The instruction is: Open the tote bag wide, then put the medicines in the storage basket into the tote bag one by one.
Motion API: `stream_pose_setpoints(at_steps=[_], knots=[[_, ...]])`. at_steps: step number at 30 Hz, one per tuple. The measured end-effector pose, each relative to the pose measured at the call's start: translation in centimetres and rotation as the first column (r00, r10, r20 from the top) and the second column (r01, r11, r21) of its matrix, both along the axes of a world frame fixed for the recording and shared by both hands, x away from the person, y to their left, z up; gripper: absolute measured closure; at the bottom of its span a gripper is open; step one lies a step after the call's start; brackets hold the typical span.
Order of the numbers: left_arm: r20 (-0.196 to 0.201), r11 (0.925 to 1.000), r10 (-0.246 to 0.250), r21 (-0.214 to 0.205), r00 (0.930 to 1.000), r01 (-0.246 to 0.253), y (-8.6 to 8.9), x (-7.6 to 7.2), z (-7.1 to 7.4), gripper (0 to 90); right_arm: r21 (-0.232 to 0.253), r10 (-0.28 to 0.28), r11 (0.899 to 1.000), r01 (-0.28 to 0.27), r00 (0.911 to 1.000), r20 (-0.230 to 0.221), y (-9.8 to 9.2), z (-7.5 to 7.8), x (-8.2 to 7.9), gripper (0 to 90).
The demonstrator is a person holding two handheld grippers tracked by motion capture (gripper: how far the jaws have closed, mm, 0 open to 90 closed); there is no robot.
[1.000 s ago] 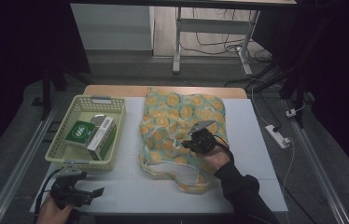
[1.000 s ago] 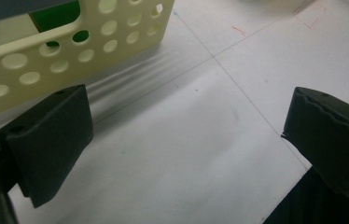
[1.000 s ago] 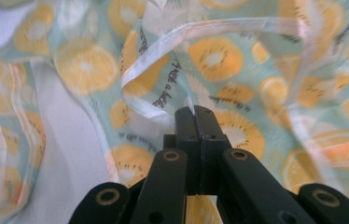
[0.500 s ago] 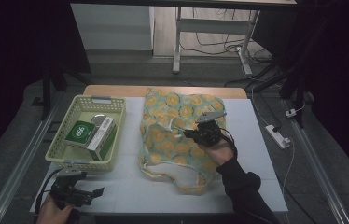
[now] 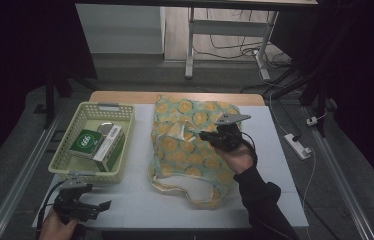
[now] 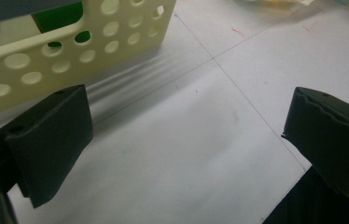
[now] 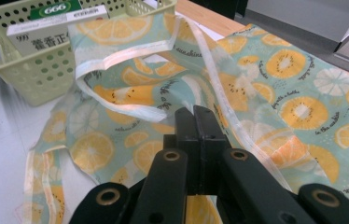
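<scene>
A cloth tote bag (image 5: 185,150) printed with orange and kiwi slices lies on the white table top, its white handles toward the near edge. My right gripper (image 5: 204,135) hovers over the bag's middle, shut on the bag's top layer by a white strap, which rises in a peak to the jaws. In the right gripper view the closed jaws (image 7: 195,112) pinch that strap and fabric (image 7: 294,107). My left gripper (image 5: 102,206) rests open at the near left corner, beside the basket. Between its fingers (image 6: 182,140) lies only bare table.
A pale yellow perforated basket (image 5: 75,170) stands left of the bag, holding a green and white box (image 5: 97,142) and a round tin. A power strip (image 5: 297,146) lies on the floor to the right. White table top (image 5: 135,200) lies bare between the grippers.
My right gripper has risen and moved a little away from the person, pulling the bag's top layer up with it. The left gripper has stayed where it was.
</scene>
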State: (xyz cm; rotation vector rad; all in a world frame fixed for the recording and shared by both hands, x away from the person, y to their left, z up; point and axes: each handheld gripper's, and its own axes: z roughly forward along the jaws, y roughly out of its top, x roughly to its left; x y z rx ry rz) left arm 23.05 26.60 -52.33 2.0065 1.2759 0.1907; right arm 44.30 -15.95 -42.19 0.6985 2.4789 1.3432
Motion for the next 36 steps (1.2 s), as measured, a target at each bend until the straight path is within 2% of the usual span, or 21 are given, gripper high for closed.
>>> stream_pose_setpoints(at_steps=[13, 22, 30, 36], knots=[[-0.005, 1.0000, 0.009, -0.001, 1.0000, -0.009, 0.0, 0.0, 0.0, 1.1, 0.040, -0.027, 0.999, 0.026, 0.9993, 0.025, -0.4, 1.2, 0.1, 90.0], [-0.001, 0.9997, 0.022, -0.004, 0.9998, -0.022, 0.2, 0.0, 0.0, 0.0, 0.039, -0.031, 0.999, 0.030, 0.9994, 0.015, -0.5, 0.9, 0.3, 90.0], [0.011, 0.9994, 0.029, -0.016, 0.9995, -0.029, 0.3, -0.1, 0.2, 0.0, 0.038, -0.030, 0.999, 0.029, 0.9995, 0.014, -0.5, 0.8, 0.4, 90.0], [0.037, 0.9993, 0.036, -0.010, 0.9987, -0.036, 0.3, -0.2, 0.7, 0.0, 0.038, -0.029, 0.999, 0.029, 0.9995, 0.012, -0.6, 0.8, 0.4, 90.0]])
